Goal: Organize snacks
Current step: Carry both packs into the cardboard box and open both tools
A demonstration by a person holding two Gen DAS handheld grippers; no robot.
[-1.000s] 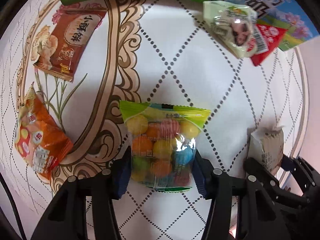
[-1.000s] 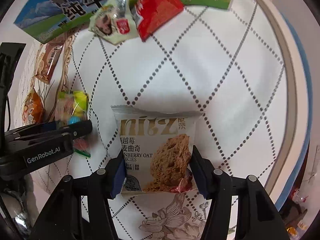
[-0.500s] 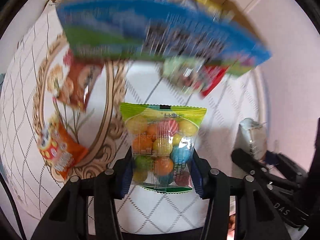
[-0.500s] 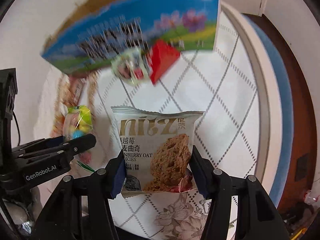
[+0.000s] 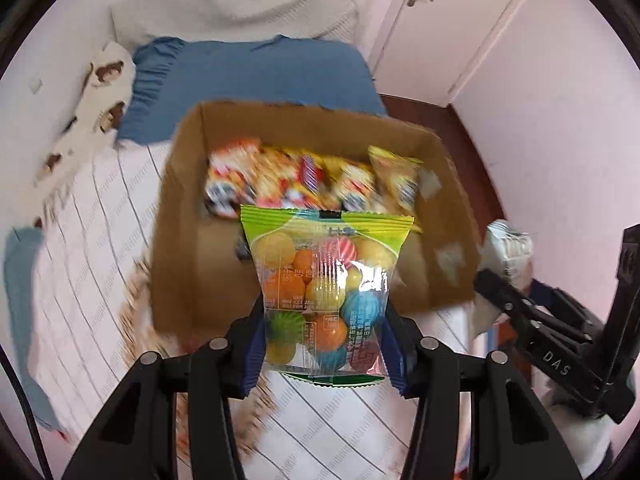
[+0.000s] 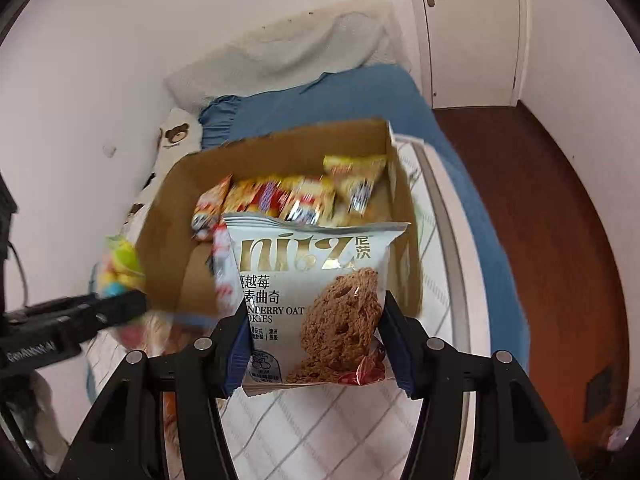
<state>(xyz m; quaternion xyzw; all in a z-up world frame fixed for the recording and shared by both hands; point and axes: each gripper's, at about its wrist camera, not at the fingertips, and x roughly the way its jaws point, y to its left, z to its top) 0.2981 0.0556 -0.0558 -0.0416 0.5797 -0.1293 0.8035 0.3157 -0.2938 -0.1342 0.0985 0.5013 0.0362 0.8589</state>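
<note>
Left gripper (image 5: pixel 325 344) fingers pinched candy bag (image 5: pixel 326 292); right gripper (image 6: pixel 316 346) fingers pinched cookie packet (image 6: pixel 316 300); cardboard box (image 5: pixel 182 248) at 12 o'clock held snacks (image 5: pixel 304 184).

Left gripper (image 5: pixel 325 346) jaws clamp candy bag (image 5: pixel 325 292) before snack-filled cardboard box (image 5: pixel 180 264)

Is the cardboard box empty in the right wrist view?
No, the cardboard box already holds a row of snack packets standing along its far wall.
</note>
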